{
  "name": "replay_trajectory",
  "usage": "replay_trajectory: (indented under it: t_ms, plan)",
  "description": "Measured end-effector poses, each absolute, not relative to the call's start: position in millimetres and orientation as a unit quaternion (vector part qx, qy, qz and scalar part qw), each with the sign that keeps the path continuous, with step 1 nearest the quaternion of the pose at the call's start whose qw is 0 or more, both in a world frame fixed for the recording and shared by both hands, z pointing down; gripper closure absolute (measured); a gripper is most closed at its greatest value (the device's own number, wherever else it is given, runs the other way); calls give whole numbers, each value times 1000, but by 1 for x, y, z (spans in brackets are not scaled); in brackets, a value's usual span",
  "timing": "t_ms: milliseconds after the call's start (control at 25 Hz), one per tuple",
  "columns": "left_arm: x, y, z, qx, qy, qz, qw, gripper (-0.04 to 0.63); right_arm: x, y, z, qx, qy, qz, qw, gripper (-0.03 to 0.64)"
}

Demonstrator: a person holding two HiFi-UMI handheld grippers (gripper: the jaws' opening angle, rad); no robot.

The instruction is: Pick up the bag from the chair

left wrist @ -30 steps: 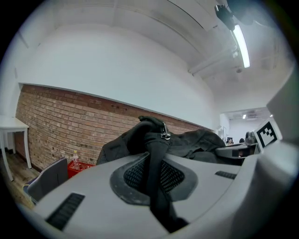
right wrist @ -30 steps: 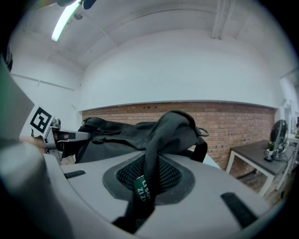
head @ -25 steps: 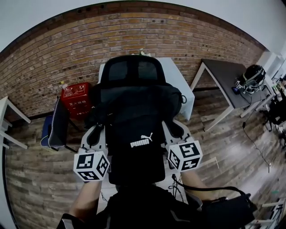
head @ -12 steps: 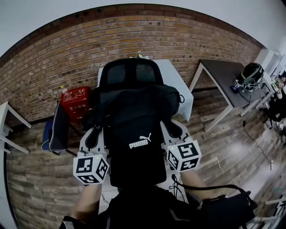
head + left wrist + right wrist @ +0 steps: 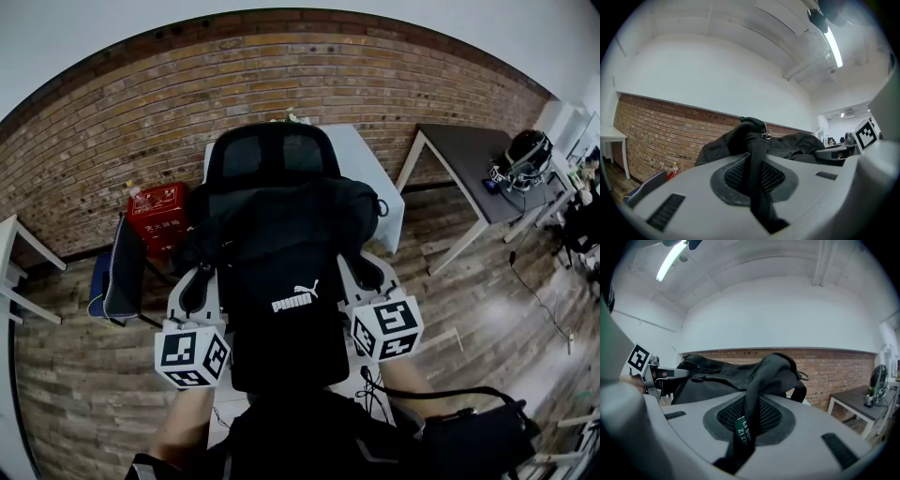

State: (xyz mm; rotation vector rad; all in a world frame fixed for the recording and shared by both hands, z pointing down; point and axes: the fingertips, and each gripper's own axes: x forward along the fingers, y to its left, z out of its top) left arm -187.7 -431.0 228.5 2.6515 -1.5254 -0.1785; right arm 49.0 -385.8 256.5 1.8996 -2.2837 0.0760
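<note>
My left claw (image 5: 758, 197) and right claw (image 5: 740, 441) each clench a strap (image 5: 754, 159) of the soft black bag (image 5: 281, 234), which sags before the chair (image 5: 272, 150). I judge the straps the safest hold.

— Where do we have things?
— The black fabric bag (image 5: 281, 248) hangs between our left gripper (image 5: 199, 286) and right gripper (image 5: 368, 274), a black strap (image 5: 757, 154) clamped in each.
— Behind it?
— The black mesh-backed office chair (image 5: 272, 150), then the brick wall (image 5: 112, 112); red box (image 5: 159, 211) left, dark-topped table (image 5: 469, 150) right.
</note>
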Motion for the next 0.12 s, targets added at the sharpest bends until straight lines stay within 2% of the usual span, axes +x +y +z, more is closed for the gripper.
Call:
replay_trajectory:
  t_ms: [120]
  plan:
    - [-186, -431, 227, 865, -497, -58, 38, 560, 51, -385, 255, 637, -766, 25, 85, 552]
